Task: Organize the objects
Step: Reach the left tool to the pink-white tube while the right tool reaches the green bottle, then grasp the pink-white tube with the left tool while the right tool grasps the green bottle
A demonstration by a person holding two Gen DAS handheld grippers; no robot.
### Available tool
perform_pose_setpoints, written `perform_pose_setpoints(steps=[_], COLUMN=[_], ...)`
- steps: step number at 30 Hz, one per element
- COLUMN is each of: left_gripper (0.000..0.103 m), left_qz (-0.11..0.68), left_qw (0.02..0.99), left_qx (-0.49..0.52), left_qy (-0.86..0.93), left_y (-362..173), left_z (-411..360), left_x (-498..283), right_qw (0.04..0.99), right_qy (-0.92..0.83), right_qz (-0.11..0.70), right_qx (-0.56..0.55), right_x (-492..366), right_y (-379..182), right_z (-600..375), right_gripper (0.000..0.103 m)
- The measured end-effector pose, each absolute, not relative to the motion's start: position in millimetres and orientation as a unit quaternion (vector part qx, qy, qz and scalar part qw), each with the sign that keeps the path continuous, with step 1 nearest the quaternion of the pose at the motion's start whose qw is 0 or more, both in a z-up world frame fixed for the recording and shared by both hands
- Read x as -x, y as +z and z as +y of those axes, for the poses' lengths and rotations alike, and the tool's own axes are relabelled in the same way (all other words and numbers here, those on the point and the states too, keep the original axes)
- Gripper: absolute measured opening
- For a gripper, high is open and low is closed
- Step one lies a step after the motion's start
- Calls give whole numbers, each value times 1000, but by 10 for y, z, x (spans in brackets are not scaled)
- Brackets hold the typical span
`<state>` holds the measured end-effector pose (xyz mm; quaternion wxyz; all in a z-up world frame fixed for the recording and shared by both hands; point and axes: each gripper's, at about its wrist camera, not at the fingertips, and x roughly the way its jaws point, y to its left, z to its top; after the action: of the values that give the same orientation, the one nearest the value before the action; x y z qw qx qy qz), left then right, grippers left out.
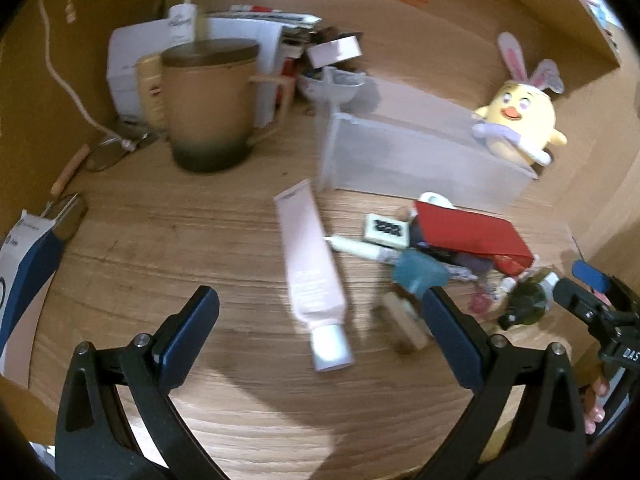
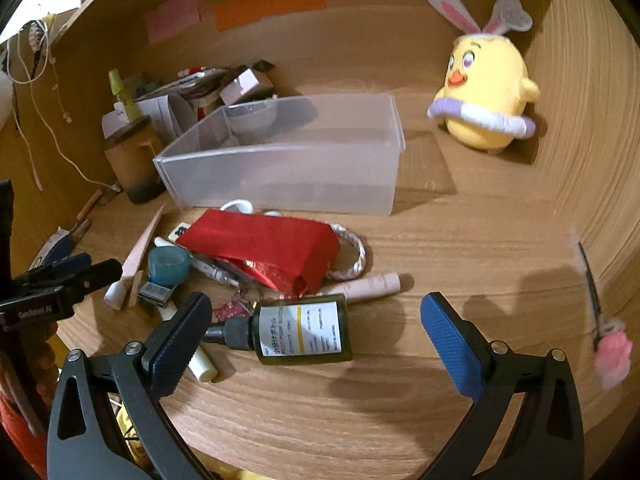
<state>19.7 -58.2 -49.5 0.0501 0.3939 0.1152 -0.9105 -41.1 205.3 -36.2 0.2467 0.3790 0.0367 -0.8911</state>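
A pale pink tube (image 1: 310, 260) with a white cap lies on the wooden desk, and my left gripper (image 1: 320, 296) stands open above it, its fingers wide on either side and not touching it. In the right wrist view a dark green bottle (image 2: 304, 328) with a white label lies on its side between the spread fingers of my right gripper (image 2: 316, 304), which is open. A heap of small items sits between both: a red packet (image 2: 260, 244), a teal ring (image 2: 168, 266), a braided bracelet (image 2: 356, 256). Behind it stands a clear plastic bin (image 2: 280, 168), nothing visible inside.
A brown lidded mug (image 1: 212, 108) and stacked boxes and papers (image 1: 256, 52) fill the back left. A yellow plush chick (image 2: 484, 92) sits in the back right corner. Wooden walls close in behind and on the right, where a pink fluffy clip (image 2: 610, 354) lies.
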Motion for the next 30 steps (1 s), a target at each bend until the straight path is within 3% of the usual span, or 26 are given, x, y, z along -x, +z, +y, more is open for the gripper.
perform_pose_setpoints(steps=[3, 11, 20, 23, 26, 30], left_gripper=[82, 80, 62, 51, 37, 31], left_qz=[115, 100, 84, 83, 69, 58], left_qw=[57, 64, 57, 59, 58, 63], left_qx=[-404, -407, -444, -439, -434, -427], left_qy=[-906, -906, -890, -893, -896, -900], left_y=[-536, -558, -659, -665, -675, -682], left_z=[-612, -584, -661, -676, -644, -623], left_x=[-124, 123, 345, 342, 323, 273], right_qw=[252, 266, 275, 281, 284, 280], right_qy=[-886, -881, -869, -866, -867, -873], right_qz=[32, 26, 7, -1, 2, 12], right_qx=[-388, -391, -411, -414, -410, -398], right_x=[431, 424, 493, 515, 516, 492], right_y=[-415, -473, -564, -582, -590, -581], right_z=[2043, 2002, 2037, 2047, 2041, 2029], right_gripper=[103, 101, 73, 63, 62, 62])
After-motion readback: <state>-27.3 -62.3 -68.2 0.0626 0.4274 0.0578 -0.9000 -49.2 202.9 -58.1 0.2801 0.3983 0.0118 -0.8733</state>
